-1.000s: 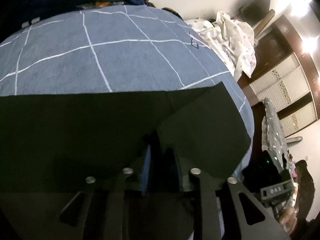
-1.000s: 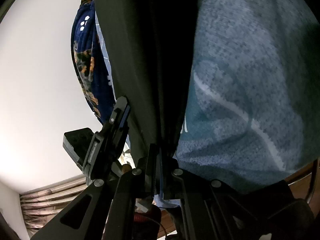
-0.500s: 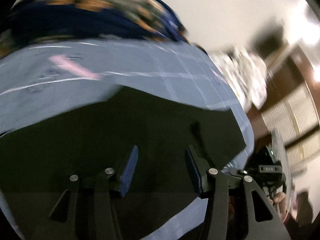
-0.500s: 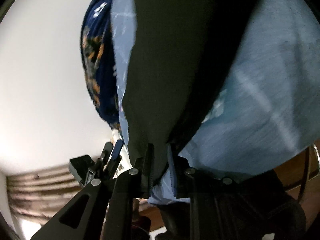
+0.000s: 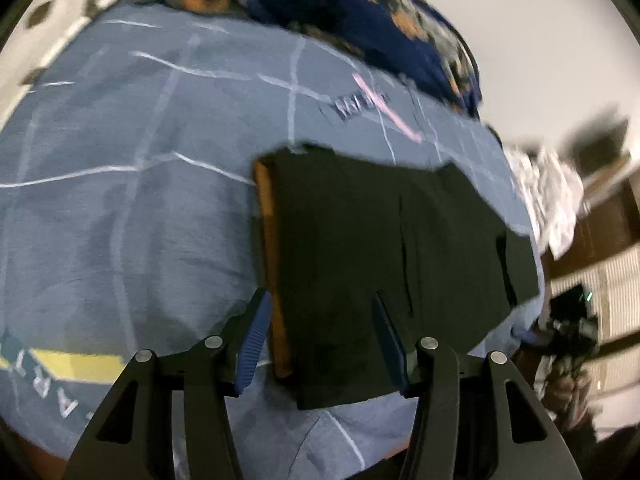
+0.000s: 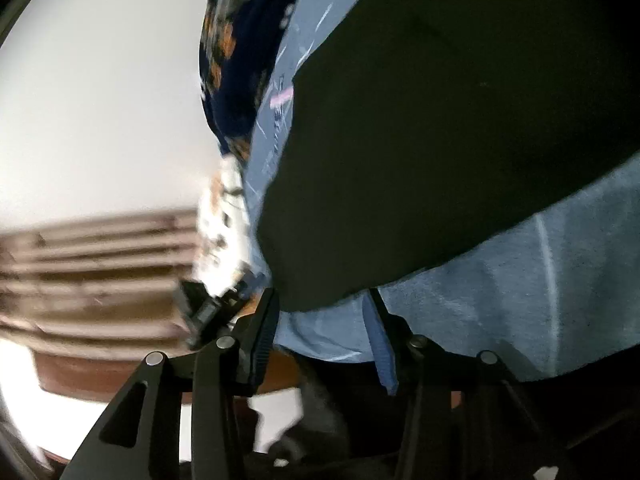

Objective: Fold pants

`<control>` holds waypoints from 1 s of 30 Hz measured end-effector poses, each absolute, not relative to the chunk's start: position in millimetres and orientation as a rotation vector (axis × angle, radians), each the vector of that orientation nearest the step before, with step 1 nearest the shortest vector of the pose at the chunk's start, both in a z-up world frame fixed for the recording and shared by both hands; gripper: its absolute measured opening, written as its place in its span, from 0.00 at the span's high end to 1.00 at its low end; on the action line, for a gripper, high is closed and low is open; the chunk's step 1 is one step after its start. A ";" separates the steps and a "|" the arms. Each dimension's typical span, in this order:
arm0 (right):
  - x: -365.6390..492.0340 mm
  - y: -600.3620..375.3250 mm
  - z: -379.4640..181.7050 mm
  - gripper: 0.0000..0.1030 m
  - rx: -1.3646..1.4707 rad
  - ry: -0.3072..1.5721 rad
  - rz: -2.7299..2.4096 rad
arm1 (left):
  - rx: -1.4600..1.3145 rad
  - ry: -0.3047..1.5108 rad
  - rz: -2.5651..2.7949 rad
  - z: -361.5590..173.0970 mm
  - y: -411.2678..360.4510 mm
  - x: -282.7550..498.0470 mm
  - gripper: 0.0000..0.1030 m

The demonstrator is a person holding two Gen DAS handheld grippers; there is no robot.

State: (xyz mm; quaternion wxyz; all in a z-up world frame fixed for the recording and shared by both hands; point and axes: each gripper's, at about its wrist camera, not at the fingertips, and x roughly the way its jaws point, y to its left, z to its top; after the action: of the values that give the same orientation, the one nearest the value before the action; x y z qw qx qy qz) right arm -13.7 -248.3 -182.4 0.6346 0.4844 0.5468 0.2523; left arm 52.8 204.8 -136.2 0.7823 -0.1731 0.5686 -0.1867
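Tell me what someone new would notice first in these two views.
The dark folded pants stand out, lying flat on the blue grid-lined bedspread with an orange-brown strip along their left edge. Behind them a navy and orange patterned blanket is bunched by the pale wall.

The pants [image 5: 384, 256] lie flat on the bedspread [image 5: 132, 208] — a bunched blanket [image 5: 360, 4] lies behind them.
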 end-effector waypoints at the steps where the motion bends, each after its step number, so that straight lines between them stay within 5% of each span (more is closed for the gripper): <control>1: -15.1 -244.4 -180.0 0.59 1.072 1.255 0.578 | -0.377 1.247 -0.419 -141.5 202.7 54.7 0.49; 7: -12.3 -220.0 -154.1 0.56 0.777 1.262 0.561 | -0.378 1.226 -0.460 -150.3 194.3 58.0 0.49; 19: -16.8 -212.6 -154.8 0.49 0.780 1.280 0.568 | -0.502 1.190 -0.506 -162.1 199.4 97.4 0.49; 25: -9.9 -213.6 -164.0 0.48 0.834 1.276 0.558 | -0.549 1.180 -0.466 -146.0 201.6 92.4 0.82; 30: 2.2 -200.3 -153.8 0.48 0.791 1.227 0.631 | -0.615 1.107 -0.586 -79.2 167.1 77.4 0.83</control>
State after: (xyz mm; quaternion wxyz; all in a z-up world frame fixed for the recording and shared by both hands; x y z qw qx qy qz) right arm 2.2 -200.3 -153.8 0.7000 0.3552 0.5509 0.2834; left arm 77.4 167.1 -79.2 0.7662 -0.2833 0.5099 -0.2697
